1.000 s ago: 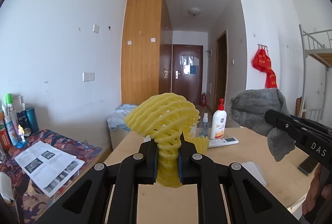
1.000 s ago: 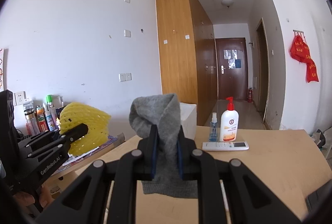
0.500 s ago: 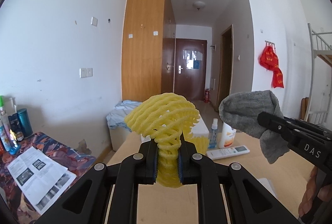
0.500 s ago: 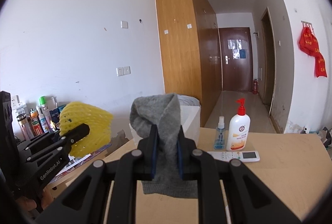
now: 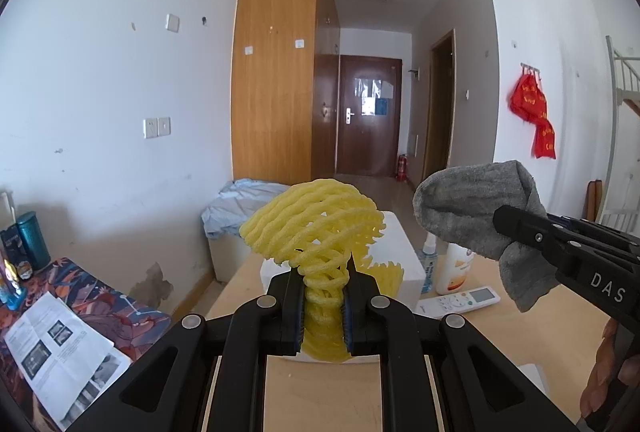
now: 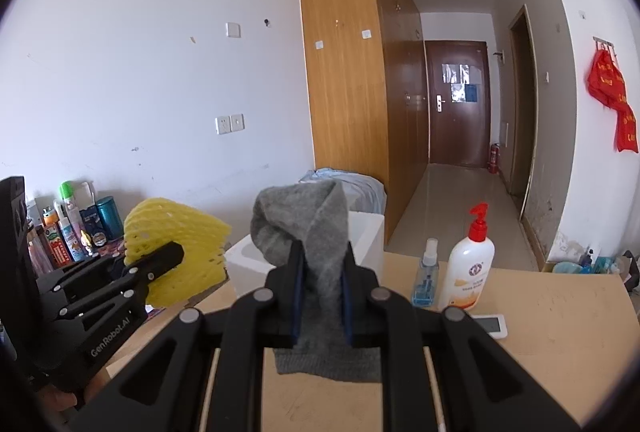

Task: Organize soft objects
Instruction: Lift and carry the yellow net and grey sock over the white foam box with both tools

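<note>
Left gripper [image 5: 323, 306] pinches the yellow foam fruit net [image 5: 316, 228], right gripper [image 6: 320, 302] clamps the grey sock [image 6: 308, 228], both above the desk [image 6: 560, 320]. Best to carry them level over the white foam box [image 6: 368, 232] before letting go.

yellow foam net [image 5: 320, 220]: one
grey sock [image 6: 310, 228]: one
white foam box [image 6: 360, 236]: one
pump bottle [image 6: 468, 272]: one
spray bottle [image 6: 426, 278]: one
remote control [image 5: 460, 300]: one
tools: two, left tool [image 5: 323, 306] and right tool [image 6: 320, 302]
</note>
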Available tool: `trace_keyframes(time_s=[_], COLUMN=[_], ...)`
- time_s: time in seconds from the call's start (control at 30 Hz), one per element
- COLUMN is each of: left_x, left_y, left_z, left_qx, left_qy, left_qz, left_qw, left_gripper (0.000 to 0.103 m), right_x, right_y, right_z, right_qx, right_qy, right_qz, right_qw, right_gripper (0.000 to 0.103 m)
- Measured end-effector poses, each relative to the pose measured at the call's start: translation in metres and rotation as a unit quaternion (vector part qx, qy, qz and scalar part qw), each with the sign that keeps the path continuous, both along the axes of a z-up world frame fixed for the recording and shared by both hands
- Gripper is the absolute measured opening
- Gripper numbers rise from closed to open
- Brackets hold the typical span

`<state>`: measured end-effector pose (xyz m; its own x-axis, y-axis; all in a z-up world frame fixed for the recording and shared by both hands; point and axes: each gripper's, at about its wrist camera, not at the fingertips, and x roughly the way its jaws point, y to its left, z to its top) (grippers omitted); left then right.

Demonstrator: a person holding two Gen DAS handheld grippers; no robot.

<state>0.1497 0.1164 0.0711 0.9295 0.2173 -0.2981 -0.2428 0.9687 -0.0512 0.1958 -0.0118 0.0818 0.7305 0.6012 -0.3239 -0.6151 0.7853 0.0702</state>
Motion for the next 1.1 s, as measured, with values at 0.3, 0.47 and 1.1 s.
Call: trace_keyframes(time_s=[0.3,0.47,1.1], left_x=[0.041,0.066,0.135], left_y=[0.013,0.022,0.045], left_z=[0.007,0.008,-0.007], left_qx=[-0.002,-0.011,-0.020], left_qy=[0.015,0.024,0.062], left_qz=[0.007,0.001,-0.014], left_qw=[0.9999,0.9997,0.9978], left_gripper=[0.015,0.015,0.015], right_x=[0.037,0.058,0.098], right_y=[0.024,0.038,0.054], right_z=[0.002,0.003,-0.014], right_qx=[-0.015,-0.016,-0.021], right_qy=[0.011,0.019,0.049], right_qz=[0.009,0.013,0.009], right_qw=[1.000,1.000,0.999], right_gripper=[0.019,0.019,0.019])
